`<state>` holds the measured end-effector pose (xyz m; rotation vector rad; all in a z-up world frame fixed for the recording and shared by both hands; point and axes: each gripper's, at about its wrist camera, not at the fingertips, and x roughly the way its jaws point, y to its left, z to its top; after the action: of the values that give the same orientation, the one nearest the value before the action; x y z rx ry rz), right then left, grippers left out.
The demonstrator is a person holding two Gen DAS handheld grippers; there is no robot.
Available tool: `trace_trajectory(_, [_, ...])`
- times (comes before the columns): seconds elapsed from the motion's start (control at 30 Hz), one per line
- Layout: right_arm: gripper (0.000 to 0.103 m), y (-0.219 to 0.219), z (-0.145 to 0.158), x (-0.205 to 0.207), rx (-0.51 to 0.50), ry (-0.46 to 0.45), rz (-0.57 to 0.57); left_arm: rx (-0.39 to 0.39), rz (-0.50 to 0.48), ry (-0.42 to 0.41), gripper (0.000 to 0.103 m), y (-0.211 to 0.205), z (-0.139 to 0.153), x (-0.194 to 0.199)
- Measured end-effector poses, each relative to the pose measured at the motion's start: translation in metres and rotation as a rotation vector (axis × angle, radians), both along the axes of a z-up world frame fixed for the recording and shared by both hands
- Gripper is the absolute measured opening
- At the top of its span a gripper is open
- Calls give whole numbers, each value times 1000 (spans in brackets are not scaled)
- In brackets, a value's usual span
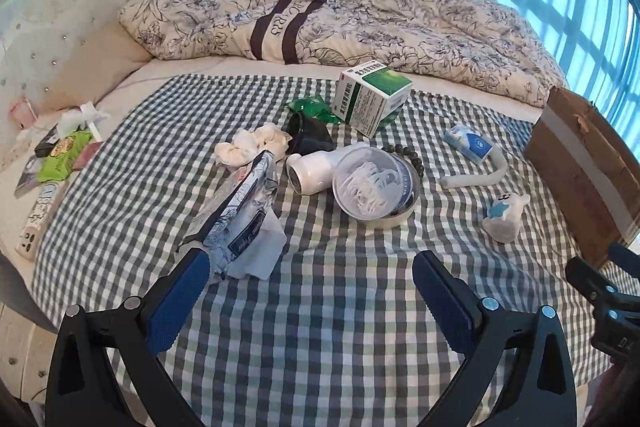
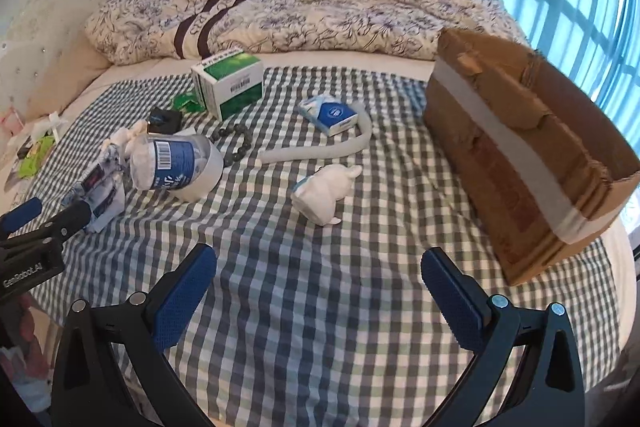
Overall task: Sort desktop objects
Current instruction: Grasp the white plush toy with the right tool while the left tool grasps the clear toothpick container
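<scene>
While both tools hang over the checked cloth point(image 2: 320, 307) on the bed, the left hand-held gripper point(image 1: 312, 291) stands wide with nothing between its blue pads; its left finger lies against a floral tissue pack point(image 1: 244, 215), though whether they truly touch I cannot tell. Ahead of it a round clear tub point(image 1: 374, 187) of white bits leans on a white cylinder point(image 1: 310, 173), with a green-and-white box point(image 1: 370, 99) farther off. The right hand-held gripper point(image 2: 318, 291) is likewise spread wide and empty. Just ahead of it lies a small white plush point(image 2: 326, 191), beyond that a blue tissue packet point(image 2: 328, 115) and a pale tube point(image 2: 320, 151). A cardboard box point(image 2: 520, 155) sits to its right, open
</scene>
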<state>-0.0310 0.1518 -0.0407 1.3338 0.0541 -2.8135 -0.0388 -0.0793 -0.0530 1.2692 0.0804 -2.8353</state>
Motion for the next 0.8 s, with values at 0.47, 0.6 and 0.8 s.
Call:
trace_trajectory(0.47, [84,-8,-50,-70,-27,-109,13,-4,-65,-79,103,31,-41,-75])
trace_trajectory(0.6, [80,-2,-65,-87,-38,-140,-13,-3,-70,-96,103,35,-54,-97])
trace_trajectory(0.8, [80,7,-80,-108,-53,-175,-43,19,-99,-111,103,40,-67,-118])
